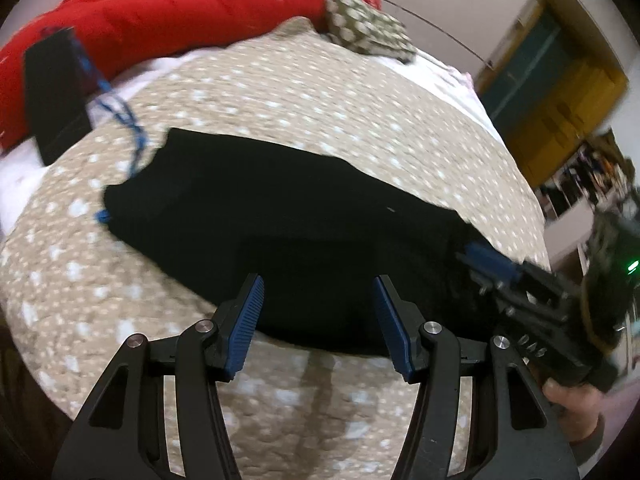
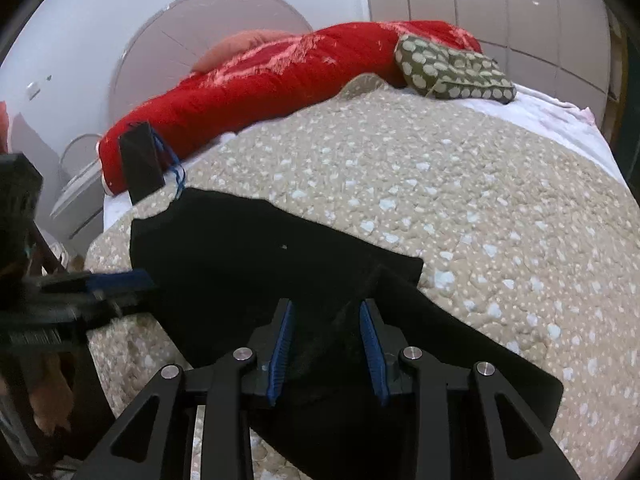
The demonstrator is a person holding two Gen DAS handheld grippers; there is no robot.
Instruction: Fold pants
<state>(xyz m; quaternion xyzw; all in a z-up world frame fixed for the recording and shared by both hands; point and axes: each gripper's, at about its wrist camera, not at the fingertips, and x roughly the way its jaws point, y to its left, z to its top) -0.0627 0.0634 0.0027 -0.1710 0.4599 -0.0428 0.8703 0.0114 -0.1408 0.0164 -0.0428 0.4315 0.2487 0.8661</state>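
Black pants (image 1: 288, 216) lie spread on a beige spotted quilt (image 1: 304, 92). My left gripper (image 1: 318, 292) is open, its blue pads just above the near edge of the pants. My right gripper (image 2: 326, 320) is open over the pants (image 2: 248, 248), with a raised fold of black cloth standing between its pads. The right gripper also shows at the right of the left wrist view (image 1: 520, 280), at the pants' edge. The left gripper shows at the left of the right wrist view (image 2: 96, 284).
A red blanket (image 2: 260, 80) and a green spotted pillow (image 2: 452, 68) lie at the far side of the bed. A black box (image 2: 140, 160) with a blue cord (image 1: 136, 136) stands near the pants' far corner. A white sheet (image 2: 560, 112) borders the quilt.
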